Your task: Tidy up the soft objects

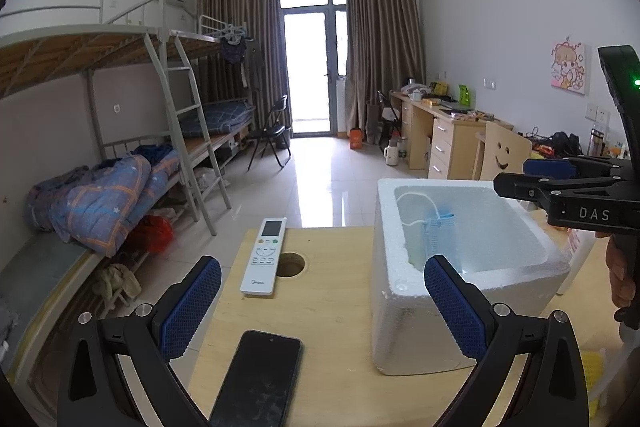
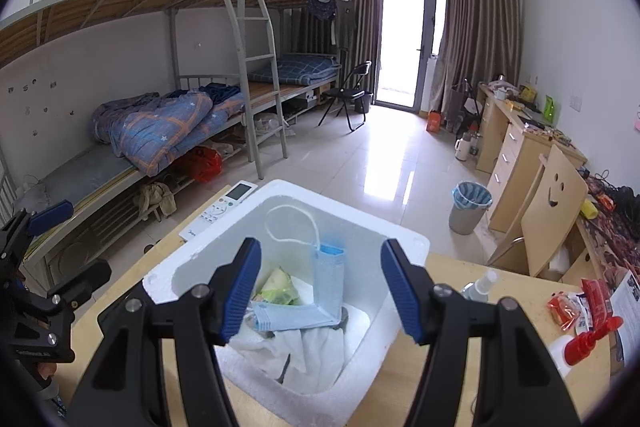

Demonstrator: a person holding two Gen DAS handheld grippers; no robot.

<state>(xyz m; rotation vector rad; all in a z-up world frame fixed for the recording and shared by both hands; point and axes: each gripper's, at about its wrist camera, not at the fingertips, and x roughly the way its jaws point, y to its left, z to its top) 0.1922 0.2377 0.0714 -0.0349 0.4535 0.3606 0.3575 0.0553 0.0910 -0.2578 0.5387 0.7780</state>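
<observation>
Foam box: a white foam box point(image 2: 404, 247) stood on the wooden table point(image 1: 332, 311), lid off, toward its right side.
Box contents: a light blue face mask point(image 2: 326, 283) leaned folded against the inner wall, its white ear loop point(image 2: 294, 223) draped up the wall; a white towel point(image 2: 296, 347) lay crumpled on the bottom; a green and white packet point(image 2: 280, 287) sat beside the mask.
Right tool: the right tool point(image 2: 320, 291) hung above the box opening, fingers spread wide, gripping nothing.
Left tool: the left tool point(image 1: 320, 303) was over the table left of the box, fingers wide apart and empty, its right pad point(image 1: 452, 307) in front of the box's near corner.
Table, left part: a white remote control point(image 1: 266, 253) lay beside a round hole point(image 1: 290, 264) in the tabletop; a black phone point(image 1: 260, 379) lay nearer the camera, screen up.
Table, right part: a clear spray bottle point(image 2: 478, 285) stood just right of the box; red snack packets point(image 2: 576, 307) and a white bottle with a red cap point(image 2: 580, 343) lay farther right.
Floor: a grey waste bin point(image 2: 470, 207) with a blue liner stood beyond the table; what it held cannot be told.
</observation>
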